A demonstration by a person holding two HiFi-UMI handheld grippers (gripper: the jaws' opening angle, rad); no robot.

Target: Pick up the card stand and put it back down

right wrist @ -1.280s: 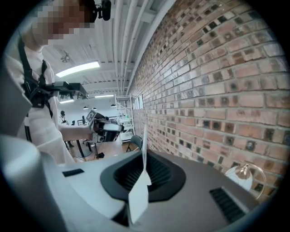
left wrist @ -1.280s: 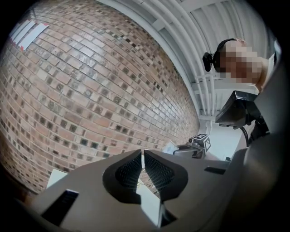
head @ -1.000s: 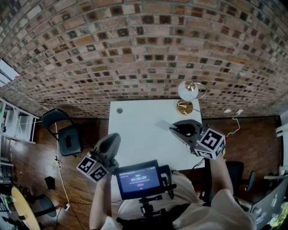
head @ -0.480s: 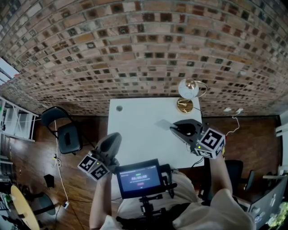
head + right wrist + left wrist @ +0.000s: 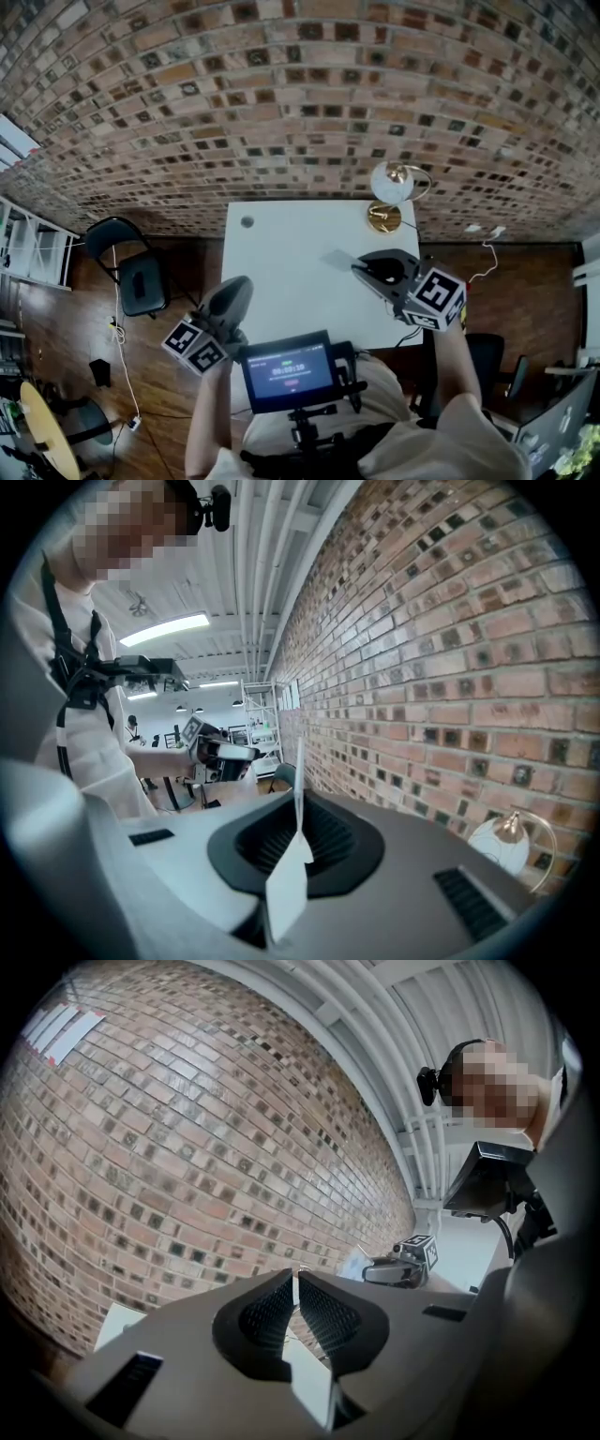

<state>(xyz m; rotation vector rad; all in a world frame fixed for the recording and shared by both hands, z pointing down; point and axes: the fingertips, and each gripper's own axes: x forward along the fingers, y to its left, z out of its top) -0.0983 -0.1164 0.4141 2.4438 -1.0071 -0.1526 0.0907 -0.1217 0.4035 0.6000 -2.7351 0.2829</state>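
Brick fills the whole back of the room, and in front of that brick wall (image 5: 300,112) stands a white table (image 5: 281,253) with a globe lamp (image 5: 389,192) at its far right corner and a dark chair (image 5: 136,277) off to the left. The person stands at the near edge with a small screen (image 5: 286,370) at the chest and a gripper in each hand.

The right gripper (image 5: 359,268) reaches in over the right side of the table, tilted a little downward. Its jaws are clenched on the card stand (image 5: 339,260), a thin pale sheet that juts out past the tips. In the right gripper view it runs edge-on straight up the middle between the ribbed pads, pinched from both sides. From where I look it seems to hang above the tabletop rather than rest on it, though how high is hard to judge.

The left gripper (image 5: 236,284) is held level beside the table's near left corner, well apart from the stand. Its jaws are drawn together with only a sliver between the pads, and nothing is in them.

So the first half looks done — the stand is gripped and, by my reading, lifted. What remains is the return: lowering it until it sits on the white top, then letting the right jaws go. The left hand appears to have no part in it.
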